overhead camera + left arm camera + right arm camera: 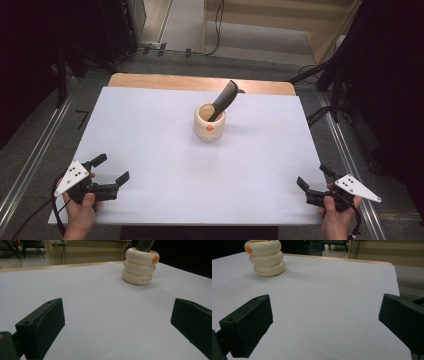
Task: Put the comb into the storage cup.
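Note:
A cream ribbed holder [209, 122] made of three stacked rings, with a small orange mark on its front, stands upright on the white table [165, 165] a little beyond the middle. A dark tool [224, 99] leans out of it toward the back right. The holder also appears far off in the left gripper view [140, 266] and the right gripper view [265, 261]. My left gripper [112, 169] rests open near the front left corner, nothing between its jaws. My right gripper [313, 177] is open near the front right corner, likewise holding nothing.
A wooden strip [200, 82] runs along the table's back edge. Metal rails [345, 150] flank both sides, and cables [320, 115] lie on the floor at the right. A person's hands hold both grippers at the front edge.

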